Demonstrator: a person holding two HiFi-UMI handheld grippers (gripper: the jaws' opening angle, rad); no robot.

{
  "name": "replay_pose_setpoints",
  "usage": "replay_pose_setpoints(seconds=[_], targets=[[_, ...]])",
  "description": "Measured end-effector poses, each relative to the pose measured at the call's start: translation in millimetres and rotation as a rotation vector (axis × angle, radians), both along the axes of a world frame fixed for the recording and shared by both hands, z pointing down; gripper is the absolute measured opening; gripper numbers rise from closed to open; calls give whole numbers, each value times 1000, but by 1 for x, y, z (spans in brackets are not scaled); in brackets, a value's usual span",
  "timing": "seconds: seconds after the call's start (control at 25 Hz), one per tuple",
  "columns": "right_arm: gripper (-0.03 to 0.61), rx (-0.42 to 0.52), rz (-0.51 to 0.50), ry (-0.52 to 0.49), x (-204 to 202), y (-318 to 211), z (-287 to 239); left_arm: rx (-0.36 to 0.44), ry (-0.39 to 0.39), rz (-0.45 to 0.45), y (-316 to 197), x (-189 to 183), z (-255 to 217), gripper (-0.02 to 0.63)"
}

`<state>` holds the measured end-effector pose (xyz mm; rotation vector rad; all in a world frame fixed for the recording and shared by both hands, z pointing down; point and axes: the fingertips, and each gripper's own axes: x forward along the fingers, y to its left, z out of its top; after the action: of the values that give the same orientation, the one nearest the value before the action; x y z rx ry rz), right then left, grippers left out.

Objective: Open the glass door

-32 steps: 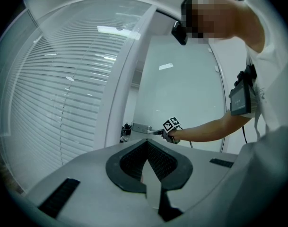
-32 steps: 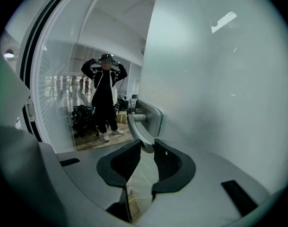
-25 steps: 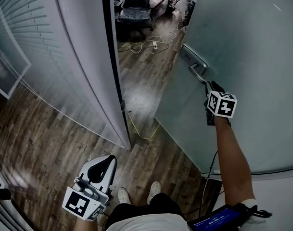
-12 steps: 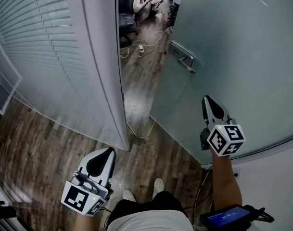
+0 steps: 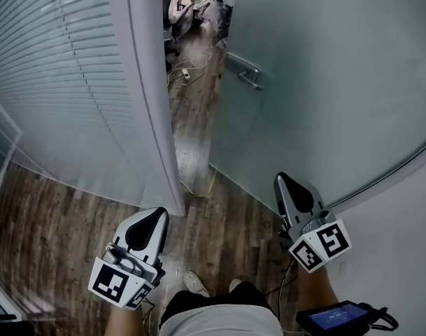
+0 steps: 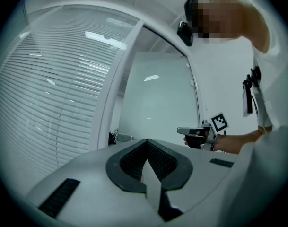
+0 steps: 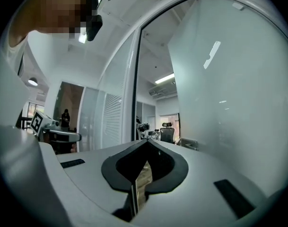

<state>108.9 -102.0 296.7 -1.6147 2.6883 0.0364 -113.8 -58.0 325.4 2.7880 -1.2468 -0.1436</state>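
Looking down now: my left tool [image 5: 159, 214] is a pale grey shell with a black teardrop inset. The left marker cube [image 5: 116, 285] behind it carries black squares on white. My right tool [image 5: 281, 180] has the same grey shell and black inset, with the right marker cube [image 5: 320, 246] at its back. Up close, the left one shows ribbed black pads [image 6: 160, 163] and black slots [image 6: 58, 197] in the housing. I can see a white shirt [image 5: 219, 324], dark legwear [image 5: 213, 301] and pale shoes [image 5: 195, 283]. A black device with a blue screen [image 5: 336, 318] is strapped on the right forearm, with a thin dark cable [image 5: 283, 285] beside it. A black head camera [image 6: 184, 32] is up top, and a black strap [image 6: 248, 91] runs down the shirt.
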Motion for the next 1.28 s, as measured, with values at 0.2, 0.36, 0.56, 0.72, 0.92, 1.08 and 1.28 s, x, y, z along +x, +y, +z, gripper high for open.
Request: replay_pose_setpoints(seconds=[0.2,0.36,0.56,0.72,0.92,1.08,1.28], targets=[[2,-9,-46,20,-4,32,-4,1,5,-18,21,6,-13,0],[2,-2,-71,19,10,63,-5,5,-1,-36,43,23,-15,0],[2,21,-109,18,34,102,-24,11,-12,-56,82,55,-32,0],[2,35,-143,28,44,128,-43,5,-23,-89,110,69,-46,0],[2,51,-160,23,57,159,-50,15,-40,-99,140,85,-56,0],[2,58,-149,20,59,174,-50,33,-34,-88,151,87,-64,0],[2,67,-133,19,49,182,-71,46,-28,-64,154,79,-82,0]])
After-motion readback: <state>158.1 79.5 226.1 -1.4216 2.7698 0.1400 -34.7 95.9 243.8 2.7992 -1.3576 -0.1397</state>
